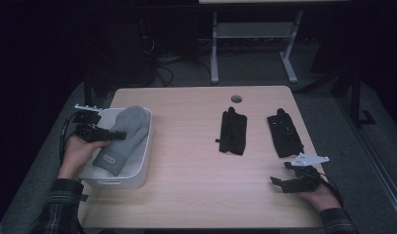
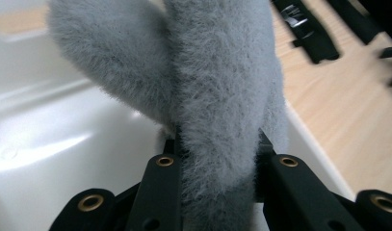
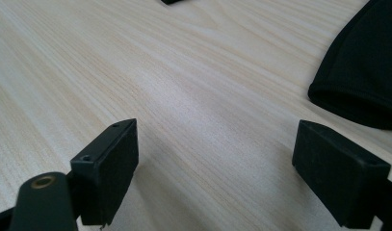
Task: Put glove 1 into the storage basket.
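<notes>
Snugly, the left gripper (image 2: pixel 217 159) clamps a fuzzy grey mitten (image 2: pixel 222 96).

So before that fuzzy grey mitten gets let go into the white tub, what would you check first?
1. Left gripper clamped on fuzzy grey mitten: ok.
2. Mitten over white plastic tub: ok.
3. Mitten fully inside the rim: cannot tell.
4. Right gripper open, holding nothing, above the light wooden table: ok.
5. Two black gloves, and, lying flat away from the tub: ok.
</notes>
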Available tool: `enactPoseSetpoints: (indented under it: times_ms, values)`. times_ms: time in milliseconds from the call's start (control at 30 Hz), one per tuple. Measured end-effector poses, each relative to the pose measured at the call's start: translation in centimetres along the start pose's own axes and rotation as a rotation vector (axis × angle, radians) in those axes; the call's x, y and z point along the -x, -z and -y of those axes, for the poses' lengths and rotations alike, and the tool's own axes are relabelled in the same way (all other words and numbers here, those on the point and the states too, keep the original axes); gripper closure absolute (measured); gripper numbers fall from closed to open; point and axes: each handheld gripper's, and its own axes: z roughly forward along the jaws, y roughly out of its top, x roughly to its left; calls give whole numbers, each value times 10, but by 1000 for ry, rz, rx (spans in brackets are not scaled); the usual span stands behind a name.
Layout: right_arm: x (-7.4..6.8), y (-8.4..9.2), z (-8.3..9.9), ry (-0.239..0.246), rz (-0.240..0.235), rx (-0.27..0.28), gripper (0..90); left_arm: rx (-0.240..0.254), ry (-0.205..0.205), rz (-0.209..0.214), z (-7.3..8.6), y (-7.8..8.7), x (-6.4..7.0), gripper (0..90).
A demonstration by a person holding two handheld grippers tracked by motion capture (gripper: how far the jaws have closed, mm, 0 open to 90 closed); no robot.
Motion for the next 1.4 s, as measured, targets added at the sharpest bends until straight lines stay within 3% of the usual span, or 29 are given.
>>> enactPoseSetpoints:
  times_ms: [67, 200, 300, 400, 533, 600, 700, 900, 1000, 1100, 1400]
  values:
    - [0, 0, 0, -1, 0, 0, 161, -13, 31, -10, 5, -6, -9, 730]
    - [1, 0, 0, -1, -1, -1, 162, -69, 48, -56, 11, -18, -20, 714]
    - [1, 0, 0, 0, -1, -1, 161, -119, 20, -127, 10, -25, -19, 681]
    - [0, 0, 0, 2, -1, 0, 160, -138, 0, -162, 9, -30, -19, 603]
    - [0, 0, 0, 1, -1, -1, 159, -130, -10, -210, 8, -31, -19, 461]
    - [0, 0, 0, 3, -3, -1, 159, -111, -17, -251, 8, -29, -17, 383]
    - [0, 0, 0, 1, -3, 0, 159, -62, -29, -277, 7, -24, -16, 298]
    - [-1, 0, 0, 2, 0, -2, 158, -2, -57, -281, 4, -16, -10, 241]
    - [-1, 0, 0, 5, 3, -5, 152, 41, -76, -275, -1, -11, -1, 199]
    - [-4, -2, -1, 31, 15, -15, 131, 65, -107, -256, -8, -9, 14, 181]
    - [-4, -2, -4, 27, 17, -31, 151, 101, -220, -166, -27, -20, 65, 181]
